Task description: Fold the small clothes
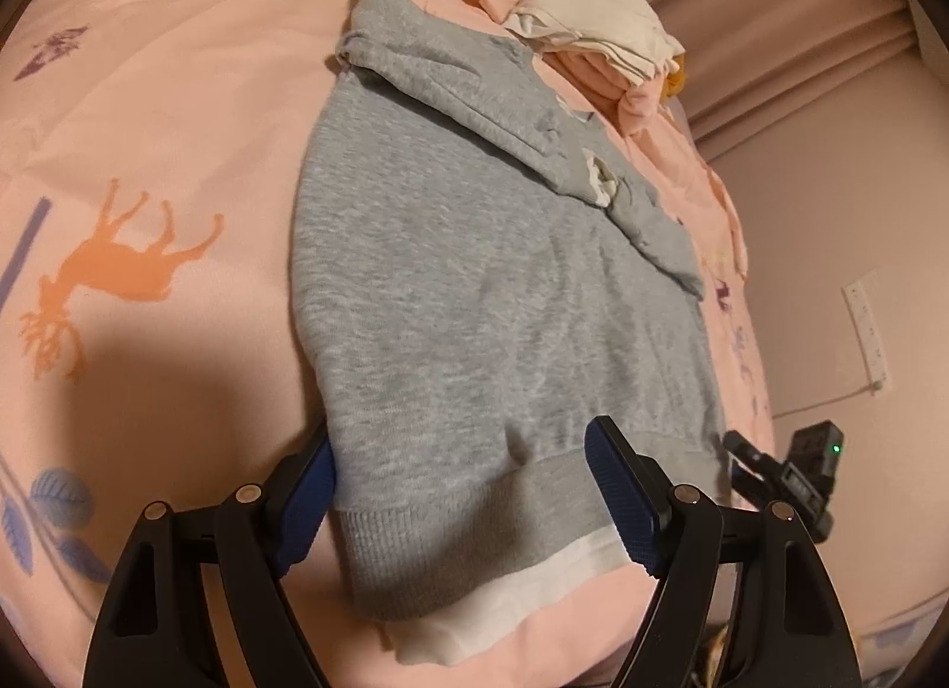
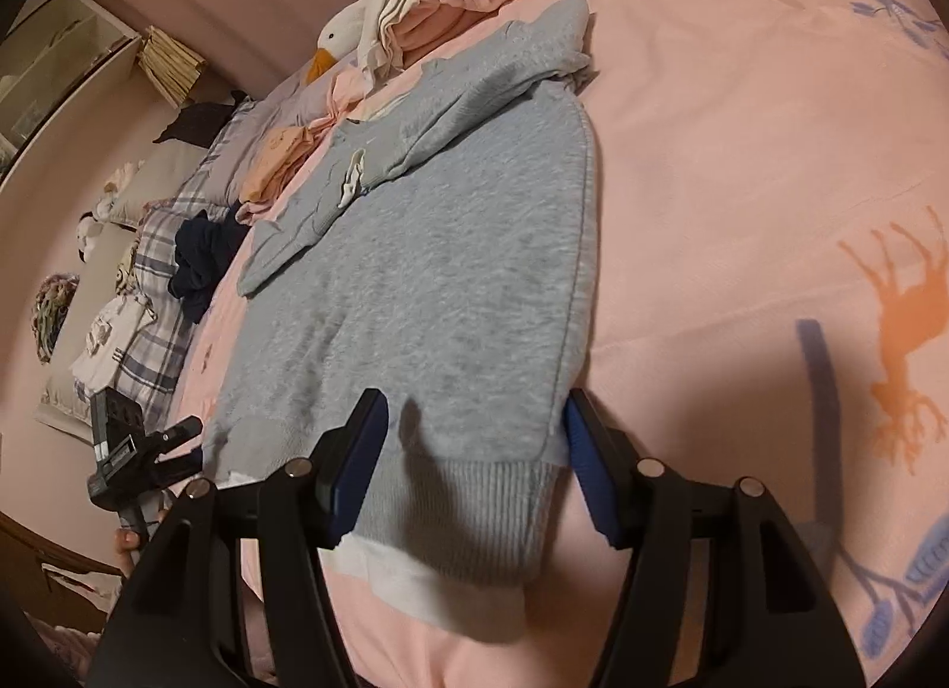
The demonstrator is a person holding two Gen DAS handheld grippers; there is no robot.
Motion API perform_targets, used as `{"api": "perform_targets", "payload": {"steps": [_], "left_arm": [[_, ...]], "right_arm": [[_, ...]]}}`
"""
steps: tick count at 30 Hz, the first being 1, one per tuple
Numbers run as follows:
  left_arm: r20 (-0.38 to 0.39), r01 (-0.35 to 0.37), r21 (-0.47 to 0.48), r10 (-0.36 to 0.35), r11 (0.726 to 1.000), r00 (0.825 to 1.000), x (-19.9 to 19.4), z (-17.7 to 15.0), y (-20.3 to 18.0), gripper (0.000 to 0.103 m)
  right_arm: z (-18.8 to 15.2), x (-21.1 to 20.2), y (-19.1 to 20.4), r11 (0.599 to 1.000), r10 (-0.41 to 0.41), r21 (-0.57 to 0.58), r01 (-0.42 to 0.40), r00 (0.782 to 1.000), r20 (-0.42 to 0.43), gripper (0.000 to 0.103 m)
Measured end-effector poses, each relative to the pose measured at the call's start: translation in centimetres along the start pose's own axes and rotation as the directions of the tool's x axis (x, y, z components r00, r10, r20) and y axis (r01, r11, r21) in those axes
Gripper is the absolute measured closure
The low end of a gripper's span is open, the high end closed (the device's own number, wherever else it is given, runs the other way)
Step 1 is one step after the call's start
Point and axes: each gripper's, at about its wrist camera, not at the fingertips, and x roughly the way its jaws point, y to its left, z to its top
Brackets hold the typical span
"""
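A bed (image 1: 178,112) covered in a pink sheet printed with orange deer and blue leaves fills both views. On it lies a grey sweatshirt (image 1: 474,284), spread flat with its ribbed hem toward the cameras and a white inner layer peeking out below that hem. One sleeve is folded diagonally across the upper chest, and a small white tag shows near the collar.

Beyond the sweatshirt, at the far side of the bed, sits a pile of clothes (image 1: 593,18) in white, pink and yellow, its near edge touching or just beside the sweatshirt's shoulder. In the right wrist view a plaid pillow (image 2: 160,284) lies along the left side of the bed with a dark garment (image 2: 204,261) on it, and a plush duck (image 2: 338,38) with an orange bill rests near the clothes pile.

The left claw (image 1: 459,501) is spread wide, its blue pads straddling the hem's left corner; cloth lies between the pads, but they are not pinching it. The right claw (image 2: 474,471) is likewise spread wide across the hem's right corner, one pad over the grey ribbing, the other just beside the side seam, nothing clamped.

Each view catches the other claw at its edge, near the hem.
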Motion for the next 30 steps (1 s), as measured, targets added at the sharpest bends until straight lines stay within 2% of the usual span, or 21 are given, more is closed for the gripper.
{"api": "perform_targets", "payload": {"steps": [11, 17, 22, 30], "left_arm": [[0.025, 0.156, -0.068, -0.155, 0.985, 0.988, 1.3, 2.4, 0.7, 0.023], [-0.004, 0.163, -0.027, -0.164, 0.986, 0.987, 0.5, 0.6, 0.3, 0.023], [-0.03, 0.209, -0.065, -0.211, 0.976, 0.977, 0.1, -0.7, 0.9, 0.023], [-0.024, 0.195, -0.06, -0.197, 0.979, 0.98, 0.6, -0.8, 0.3, 0.023]], "right_arm": [[2.0, 1.7, -0.5, 0.995, 0.079, 0.061, -0.08, 0.997, 0.02, 0.042], [0.6, 0.9, -0.2, 0.994, 0.1, 0.048, -0.1, 0.995, -0.001, 0.042], [-0.6, -0.1, -0.4, 0.993, 0.101, 0.062, -0.1, 0.995, -0.01, 0.042], [-1.8, -0.7, -1.0, 0.991, 0.112, 0.075, -0.11, 0.993, -0.022, 0.043]]}}
